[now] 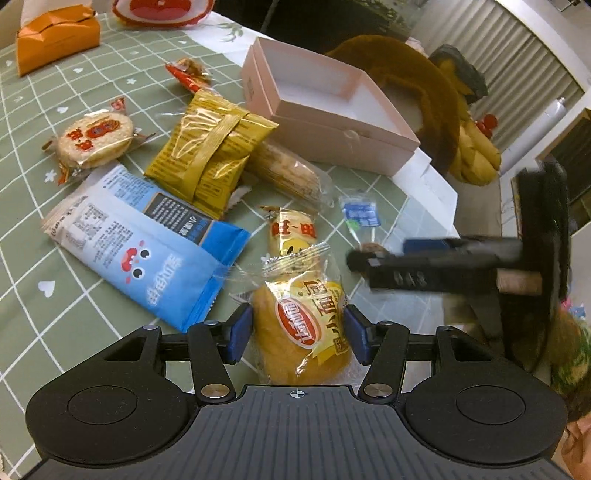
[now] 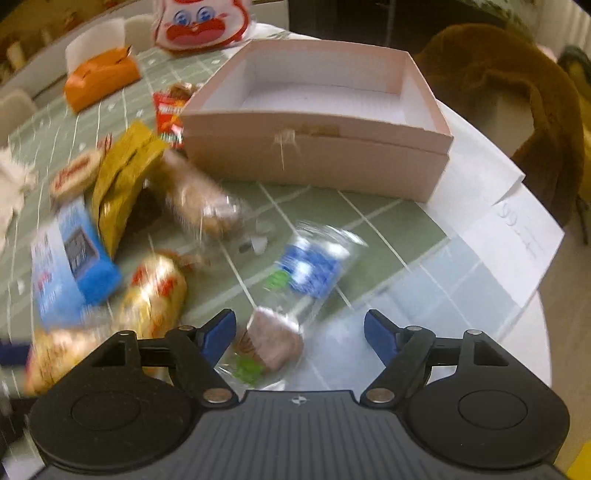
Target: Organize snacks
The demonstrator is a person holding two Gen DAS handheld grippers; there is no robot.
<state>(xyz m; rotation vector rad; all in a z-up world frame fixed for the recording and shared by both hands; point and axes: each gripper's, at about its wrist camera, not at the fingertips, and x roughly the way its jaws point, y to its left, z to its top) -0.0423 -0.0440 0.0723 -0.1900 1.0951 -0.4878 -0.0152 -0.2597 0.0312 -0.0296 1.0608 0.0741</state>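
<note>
Right wrist view: motion-smeared on its 9 o'clock side; blue packet [image 2: 72, 258], yellow bun wrapper [image 2: 155, 291] and clear-wrapped snack [image 2: 314, 266] print unreadable. Left wrist view: near end of bread packet [image 1: 303, 325] hidden behind gripper body; right gripper [image 1: 369, 260] blurred, finger gap can't be read. Red-white bag [image 1: 162, 11] cut off at 12 o'clock. Orange tissue pack [image 1: 55, 37] partly clipped.

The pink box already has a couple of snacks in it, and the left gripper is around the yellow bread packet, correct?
Not quite. The pink box is empty: the right wrist view shows only its bare white floor. The rest holds: the left gripper has its blue fingers on either side of the yellow bread packet, as the left wrist view shows.
</note>
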